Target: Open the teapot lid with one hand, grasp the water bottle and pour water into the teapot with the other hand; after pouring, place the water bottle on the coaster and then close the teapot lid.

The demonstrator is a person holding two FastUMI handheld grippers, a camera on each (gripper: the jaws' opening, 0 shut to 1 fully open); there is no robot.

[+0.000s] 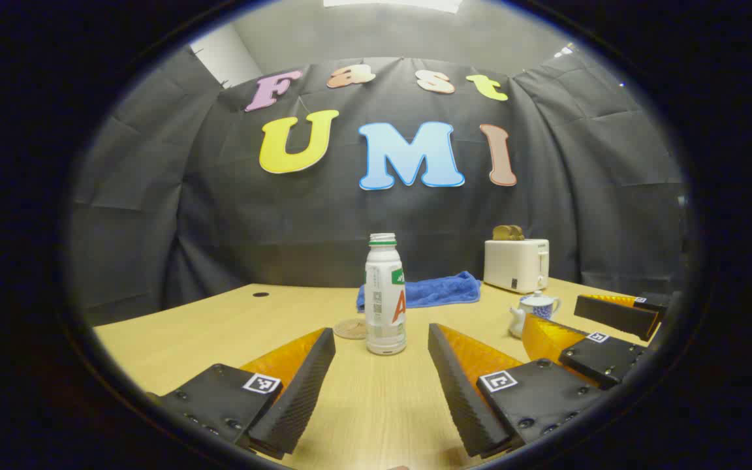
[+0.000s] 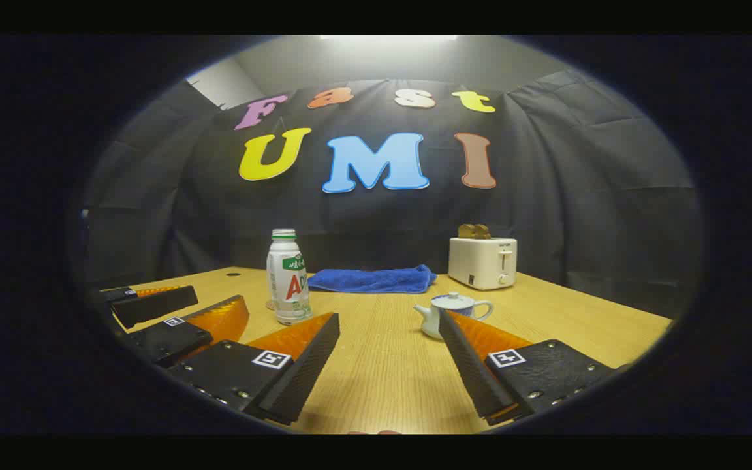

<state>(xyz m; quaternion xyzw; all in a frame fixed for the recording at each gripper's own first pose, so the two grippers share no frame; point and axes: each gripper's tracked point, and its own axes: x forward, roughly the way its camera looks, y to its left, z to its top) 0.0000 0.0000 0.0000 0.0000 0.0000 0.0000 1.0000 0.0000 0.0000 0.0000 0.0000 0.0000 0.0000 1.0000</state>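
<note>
An uncapped white water bottle (image 1: 385,297) stands upright on the wooden table, straight ahead of my left gripper (image 1: 381,329), which is open with nothing between its fingers. A round coaster (image 1: 350,328) lies just left of and behind the bottle. A small white teapot (image 2: 452,311) with its lid on sits ahead of my right gripper (image 2: 389,316), partly behind the right finger; this gripper is open and empty too. In the left gripper view the teapot (image 1: 535,308) is at the right, beyond the other gripper (image 1: 588,313). In the right gripper view the bottle (image 2: 288,277) stands at the left, beyond the other gripper (image 2: 219,301).
A blue towel (image 1: 425,292) lies folded behind the bottle. A white toaster (image 2: 482,262) with toast in it stands at the back right. The table (image 2: 382,365) runs to the black cloth wall, and a small dark hole (image 1: 260,294) is at the far left.
</note>
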